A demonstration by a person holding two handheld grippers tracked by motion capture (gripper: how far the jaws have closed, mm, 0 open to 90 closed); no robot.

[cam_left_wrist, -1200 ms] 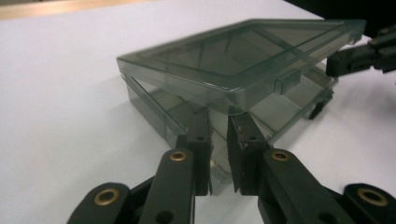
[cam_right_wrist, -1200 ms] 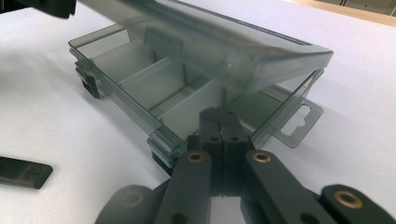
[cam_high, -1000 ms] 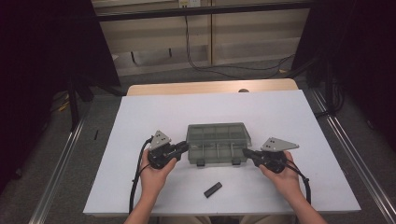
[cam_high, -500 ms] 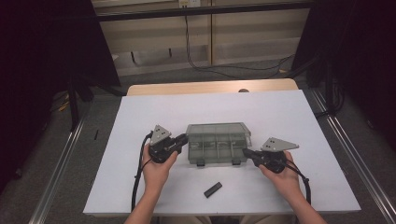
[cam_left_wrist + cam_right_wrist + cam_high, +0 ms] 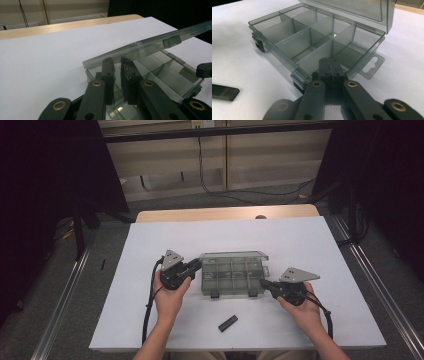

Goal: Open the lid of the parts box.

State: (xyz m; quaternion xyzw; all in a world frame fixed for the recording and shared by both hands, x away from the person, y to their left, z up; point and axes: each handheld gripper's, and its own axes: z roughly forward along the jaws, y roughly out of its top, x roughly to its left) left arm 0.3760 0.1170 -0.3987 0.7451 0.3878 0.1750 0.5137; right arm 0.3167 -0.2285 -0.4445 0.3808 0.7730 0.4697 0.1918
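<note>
I hold my left hand-held gripper (image 5: 194, 265) at the left end of the smoky transparent organizer box (image 5: 232, 276), which sits near the middle of the tabletop (image 5: 150, 240), a little toward the front edge. My left forearm comes up from the front edge and the wrist is turned inward, toward the box. In the left gripper view the jaws stand slightly apart with a narrow gap, and their tips are at the left end of the lid (image 5: 150, 43), just under its edge; I cannot tell if they touch it. The lid is lifted and tilted, not flat on the box.

My right hand-held gripper (image 5: 263, 284) is at the front right corner of the box. Its jaws are pressed together, and in the right gripper view the tips (image 5: 329, 61) meet at the rim of the box, beside the flat hanging tab (image 5: 370, 65). I cannot tell if a piece of the rim is between them. The compartments in front of them hold nothing.

A small black flat piece (image 5: 227, 323) lies near the front edge of the tabletop, apart from the box and between my two forearms.

The tabletop is white, with a wooden strip (image 5: 225, 213) along its far edge. Behind it there is a grey floor with cables (image 5: 240, 195) and a pale wall, and dark curtains stand on both sides.
</note>
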